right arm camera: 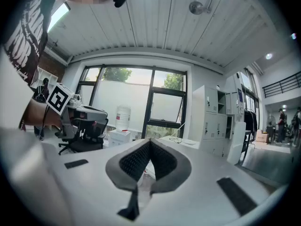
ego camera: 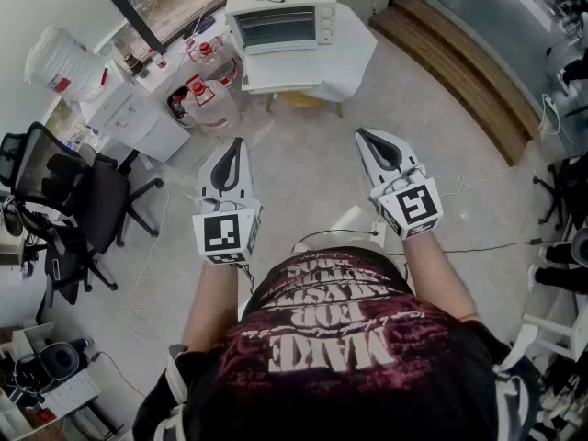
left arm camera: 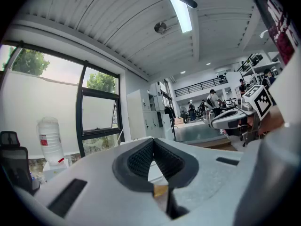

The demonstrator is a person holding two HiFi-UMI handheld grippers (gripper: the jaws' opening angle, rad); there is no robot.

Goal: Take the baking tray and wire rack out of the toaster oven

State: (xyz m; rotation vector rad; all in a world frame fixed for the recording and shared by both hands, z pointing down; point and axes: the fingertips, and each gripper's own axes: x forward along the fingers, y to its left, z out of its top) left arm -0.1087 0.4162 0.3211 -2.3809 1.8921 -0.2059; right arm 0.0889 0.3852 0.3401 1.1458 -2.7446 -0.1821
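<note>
Tools first: left tool (ego camera: pixel 237 143) clenched, nothing in its grip; right tool (ego camera: pixel 365 136) clenched too, empty. Both held level, pointing ahead. Toaster oven (ego camera: pixel 280 16) on white bench (ego camera: pixel 354 49), well apart from tools across floor (ego camera: pixel 303 182). Baking tray and wire rack, I judge, inside oven; too small to tell. Step in hand: approach. Next: I close distance, release one tool, reach oven front.
</note>
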